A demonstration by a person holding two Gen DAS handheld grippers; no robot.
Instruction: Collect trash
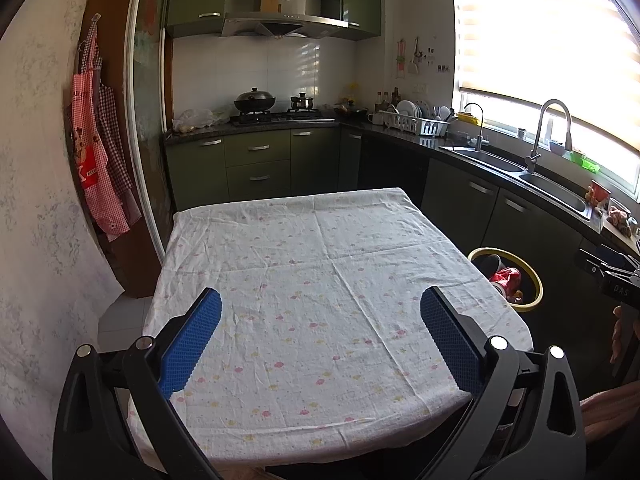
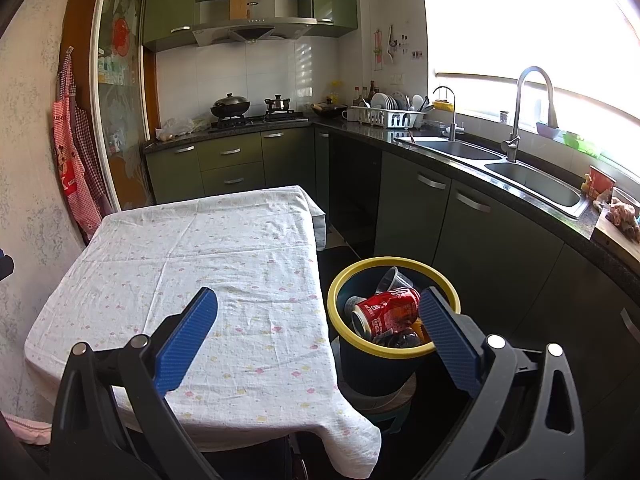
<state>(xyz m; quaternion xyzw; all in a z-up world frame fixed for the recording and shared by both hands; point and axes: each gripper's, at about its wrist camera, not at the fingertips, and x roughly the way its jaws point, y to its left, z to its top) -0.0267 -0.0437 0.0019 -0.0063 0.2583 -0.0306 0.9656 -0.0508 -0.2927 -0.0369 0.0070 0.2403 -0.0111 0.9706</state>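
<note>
A dark bin with a yellow rim (image 2: 348, 280) stands on a low stool right of the table; it also shows in the left wrist view (image 1: 536, 280). Inside lie a crushed red can (image 2: 386, 310), a clear plastic cup (image 2: 394, 280) and other trash. My right gripper (image 2: 318, 314) is open and empty, held above the table's right edge and the bin. My left gripper (image 1: 320, 316) is open and empty above the near part of the table with its white flowered cloth (image 1: 320, 264). No trash shows on the cloth.
Dark green kitchen cabinets (image 1: 256, 160) and a counter with a double sink (image 2: 520, 172) run along the back and right. A stove with a wok (image 1: 255, 101) is at the back. Aprons (image 1: 98, 148) hang on the left wall. The other gripper's body (image 1: 616, 280) shows at the right edge.
</note>
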